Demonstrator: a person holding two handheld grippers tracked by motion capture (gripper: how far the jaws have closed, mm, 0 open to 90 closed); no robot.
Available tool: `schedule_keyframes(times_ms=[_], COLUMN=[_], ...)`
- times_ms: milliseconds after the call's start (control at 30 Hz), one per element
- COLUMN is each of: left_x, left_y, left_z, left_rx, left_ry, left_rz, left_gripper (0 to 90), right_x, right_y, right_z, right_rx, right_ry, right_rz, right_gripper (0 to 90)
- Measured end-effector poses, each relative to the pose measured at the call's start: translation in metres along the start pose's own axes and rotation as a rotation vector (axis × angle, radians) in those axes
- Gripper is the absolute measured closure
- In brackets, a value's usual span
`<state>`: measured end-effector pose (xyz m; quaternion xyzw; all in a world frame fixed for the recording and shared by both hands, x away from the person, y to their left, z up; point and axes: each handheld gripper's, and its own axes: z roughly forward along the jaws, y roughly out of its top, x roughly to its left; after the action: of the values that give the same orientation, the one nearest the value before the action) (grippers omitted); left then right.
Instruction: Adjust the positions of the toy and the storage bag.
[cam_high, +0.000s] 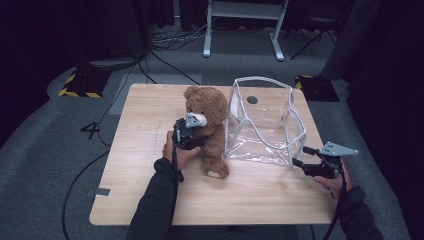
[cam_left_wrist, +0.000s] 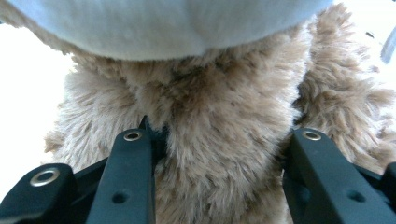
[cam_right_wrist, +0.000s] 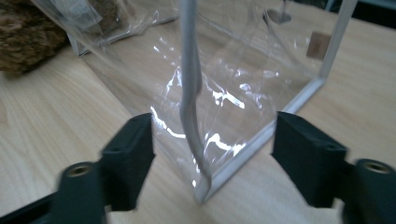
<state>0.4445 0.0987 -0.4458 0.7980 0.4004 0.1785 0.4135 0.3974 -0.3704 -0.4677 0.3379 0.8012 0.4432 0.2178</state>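
Already the teddy bear was held around its middle by the left gripper, with fur squeezed between the jaws. It stood on the table, touching the left side of the clear bag. Nothing had been put inside yet. The right gripper was open at the bag's near right corner. Plenty of bare table was left near and left.
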Motion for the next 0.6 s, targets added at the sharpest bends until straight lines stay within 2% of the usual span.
schedule_keyframes(times_ms=[33,67,100,133,167,200,233,367,600], left_x=[0.002,0.002,0.004,0.005,0.007,0.007,0.009,0.015,0.025], left_y=[-0.002,-0.002,-0.006,-0.009,-0.011,-0.011,-0.016,-0.025,-0.041], left_z=[-0.003,-0.003,-0.009,-0.012,-0.015,-0.015,-0.022,-0.035,-0.057], left_rx=[-0.001,-0.001,-0.005,-0.005,-0.005,-0.005,-0.006,-0.005,-0.006], left_ry=[0.000,0.000,0.002,0.007,0.009,0.009,0.011,0.019,0.037], left_rz=[0.001,0.001,-0.001,0.000,0.005,0.005,0.008,0.008,0.004], left_gripper=[58.7,58.8,58.8,58.7,58.7,58.7,58.7,57.8,57.6], right_x=[0.001,0.001,0.002,0.003,0.005,0.005,0.008,0.009,0.017], right_y=[0.003,0.003,0.010,0.011,0.013,0.013,0.013,0.015,0.025], right_z=[0.002,0.002,0.007,0.009,0.012,0.012,0.018,0.023,0.037], right_rx=[-0.013,-0.013,-0.016,-0.013,-0.006,-0.006,0.014,0.012,0.016], right_ry=[-0.007,-0.007,0.013,0.011,0.012,0.012,-0.003,-0.005,0.056], right_rz=[-0.011,-0.011,-0.007,-0.016,-0.028,-0.028,-0.042,-0.062,-0.139], right_gripper=[41.3,41.3,60.3,61.2,67.6,67.6,77.6,86.1,87.5])
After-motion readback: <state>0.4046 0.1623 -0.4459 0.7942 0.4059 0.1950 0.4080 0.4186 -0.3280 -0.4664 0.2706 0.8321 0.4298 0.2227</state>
